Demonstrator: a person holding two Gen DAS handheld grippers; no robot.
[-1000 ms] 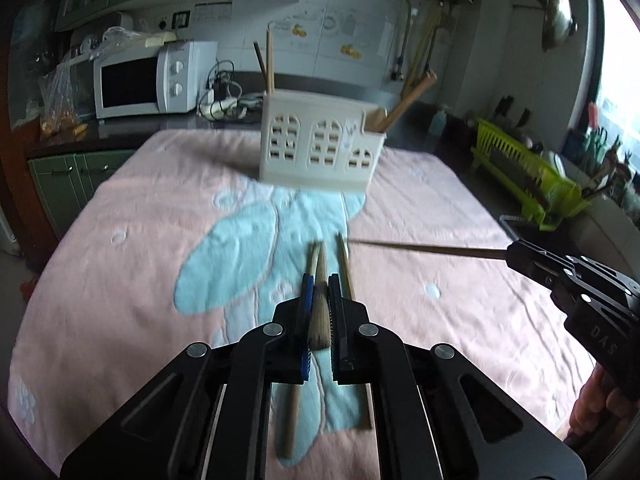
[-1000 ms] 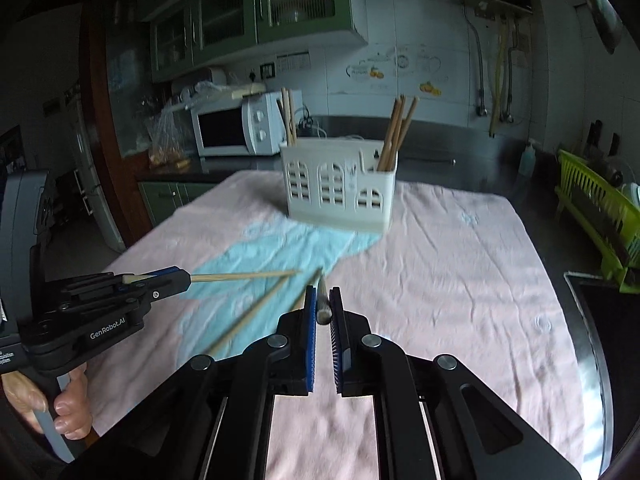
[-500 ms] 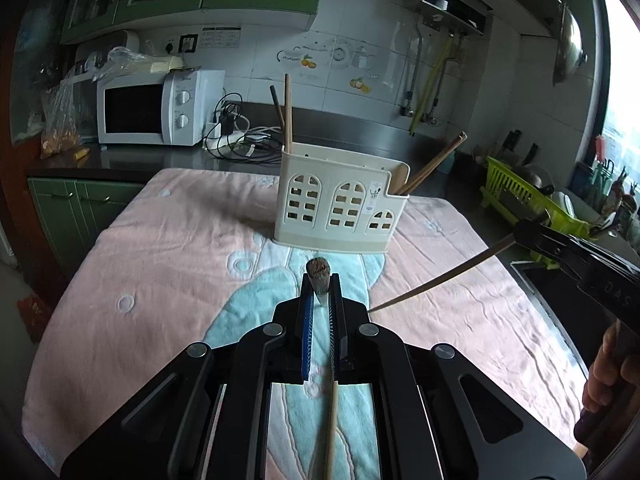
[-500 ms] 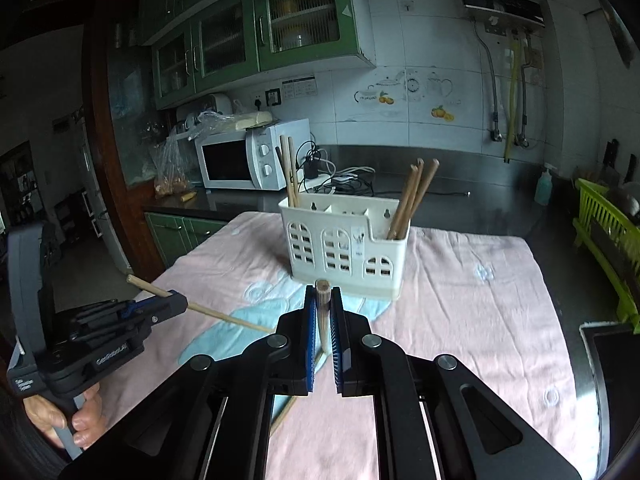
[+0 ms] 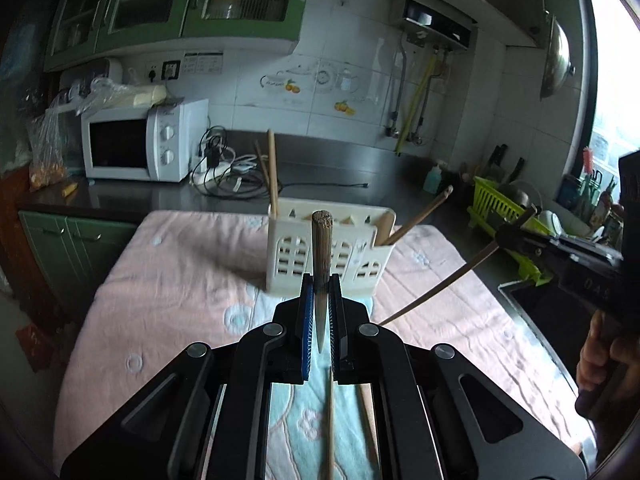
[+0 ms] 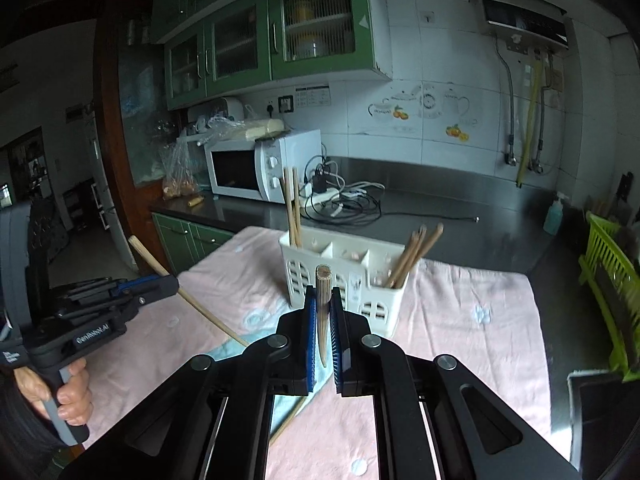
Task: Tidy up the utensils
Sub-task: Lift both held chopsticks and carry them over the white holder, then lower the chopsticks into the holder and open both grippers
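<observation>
The left gripper (image 5: 321,300) grips one wooden chopstick (image 5: 321,248) and the right gripper (image 6: 322,312) grips another chopstick (image 6: 323,296), both above the pink towel (image 5: 180,280), near the white utensil holder (image 6: 344,276) which already contains chopsticks.

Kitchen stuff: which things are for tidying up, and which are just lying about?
For the job:
- thin wooden chopsticks, one in each tool
- cream plastic utensil holder
- loose chopsticks on the cloth

Lying about:
- white microwave
- lime-green dish rack
- tangled cables
</observation>
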